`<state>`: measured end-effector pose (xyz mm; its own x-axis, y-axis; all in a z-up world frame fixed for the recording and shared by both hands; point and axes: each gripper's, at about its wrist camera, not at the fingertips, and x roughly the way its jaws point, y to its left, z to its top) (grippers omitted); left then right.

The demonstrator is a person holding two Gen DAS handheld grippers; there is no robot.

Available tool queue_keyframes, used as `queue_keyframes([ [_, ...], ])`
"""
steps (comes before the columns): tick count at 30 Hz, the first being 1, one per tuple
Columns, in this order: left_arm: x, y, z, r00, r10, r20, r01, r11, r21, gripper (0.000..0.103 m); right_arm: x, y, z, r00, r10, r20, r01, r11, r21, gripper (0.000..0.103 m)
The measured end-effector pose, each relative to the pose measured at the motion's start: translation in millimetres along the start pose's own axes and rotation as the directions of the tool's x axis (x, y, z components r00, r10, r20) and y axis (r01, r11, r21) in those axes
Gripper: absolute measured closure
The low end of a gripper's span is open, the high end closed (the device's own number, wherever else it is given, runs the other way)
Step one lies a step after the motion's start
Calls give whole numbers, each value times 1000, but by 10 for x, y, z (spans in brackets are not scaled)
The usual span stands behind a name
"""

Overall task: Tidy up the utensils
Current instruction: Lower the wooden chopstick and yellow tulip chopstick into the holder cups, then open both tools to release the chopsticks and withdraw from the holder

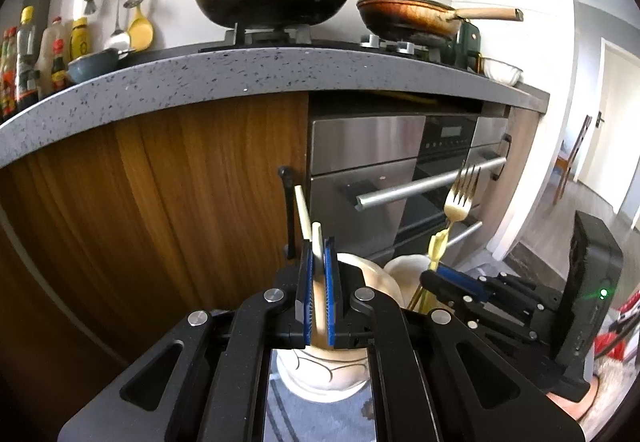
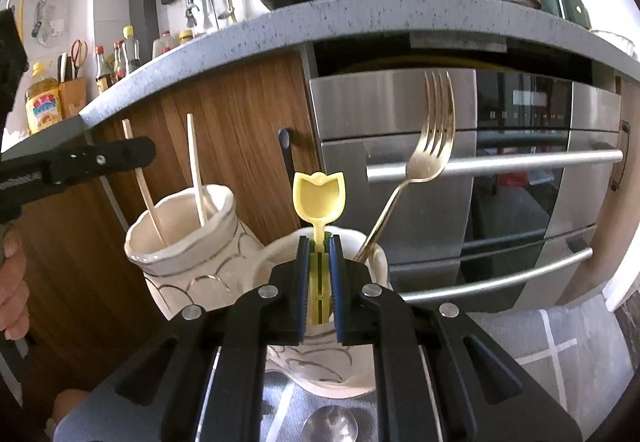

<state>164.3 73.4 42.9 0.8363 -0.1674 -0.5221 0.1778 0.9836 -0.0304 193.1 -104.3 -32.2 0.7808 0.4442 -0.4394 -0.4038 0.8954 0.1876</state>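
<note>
Fork (image 2: 430, 146) in right cup (image 2: 372, 262), chopstick (image 2: 196, 170) in left vase (image 2: 180, 234)

A speckled grey bench (image 1: 248, 78) curved overhead; steel oven (image 1: 400, 170) at three o'clock, wood cabinet (image 1: 180, 182) at nine.

light: bright daylight from right | glare: steel oven front (image 1: 368, 146) | edges: fisheye-bent, dark corners

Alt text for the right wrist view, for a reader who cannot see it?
The right tongs are shut on a yellow spoon over a white cup that holds a fork. To the left, a patterned vase holds two chopsticks, the left tongs beside them.
</note>
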Motion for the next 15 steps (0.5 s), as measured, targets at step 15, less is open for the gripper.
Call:
queue_keyframes([
  [15,-11,33,-67,1000,19,-12,-19,1000,-21,78,-301,-50,32,999,7,44,-8,1000,27,63],
])
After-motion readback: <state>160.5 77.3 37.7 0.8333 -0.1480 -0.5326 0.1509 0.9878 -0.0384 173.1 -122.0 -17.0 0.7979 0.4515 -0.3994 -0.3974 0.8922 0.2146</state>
